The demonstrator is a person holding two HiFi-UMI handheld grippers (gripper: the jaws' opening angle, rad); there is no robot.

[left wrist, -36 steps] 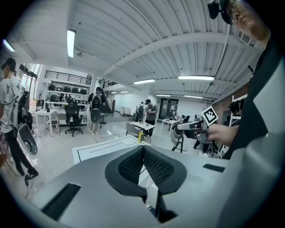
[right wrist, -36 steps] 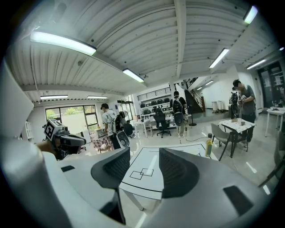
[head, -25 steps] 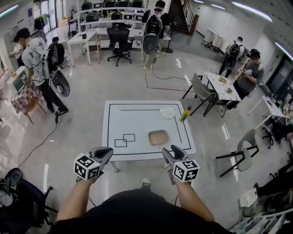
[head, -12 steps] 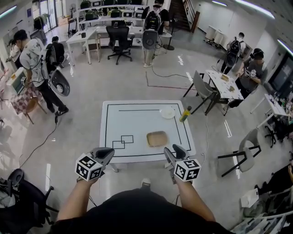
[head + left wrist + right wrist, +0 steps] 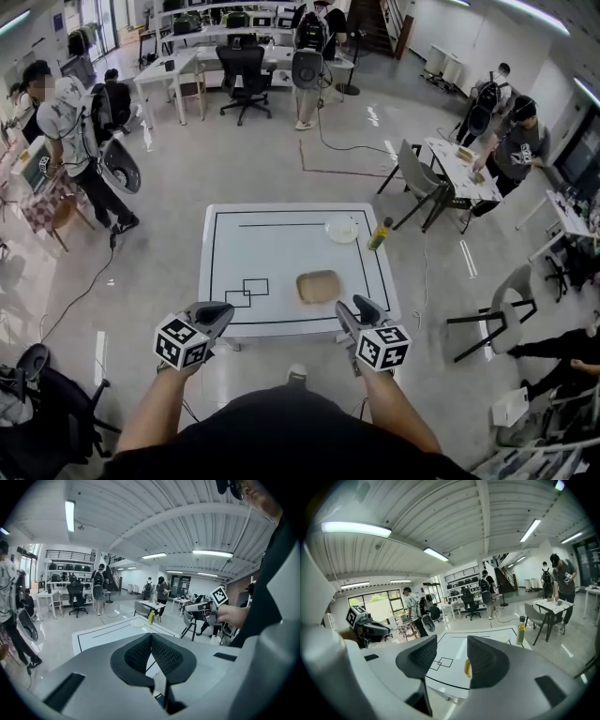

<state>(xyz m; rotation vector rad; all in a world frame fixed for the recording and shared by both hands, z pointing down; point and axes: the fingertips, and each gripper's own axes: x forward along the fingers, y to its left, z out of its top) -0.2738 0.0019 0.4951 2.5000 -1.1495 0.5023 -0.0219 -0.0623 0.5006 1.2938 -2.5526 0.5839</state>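
In the head view my left gripper and right gripper are held in the air just short of the near edge of a white table marked with black lines. On the table lie a tan tray, a white plate and a yellow bottle at its right edge. In the left gripper view the left gripper is shut, pads touching, with nothing in it. In the right gripper view the right gripper is open and empty, with the tray showing in the gap.
Around the table is a large office floor. A small table with chairs and a person stand at the right, desks and office chairs at the back, a person at the left, a black chair near my left.
The table has drifted slightly in the views and sits a little nearer. Both grippers keep the same pose and jaw state. People in the room have shifted.
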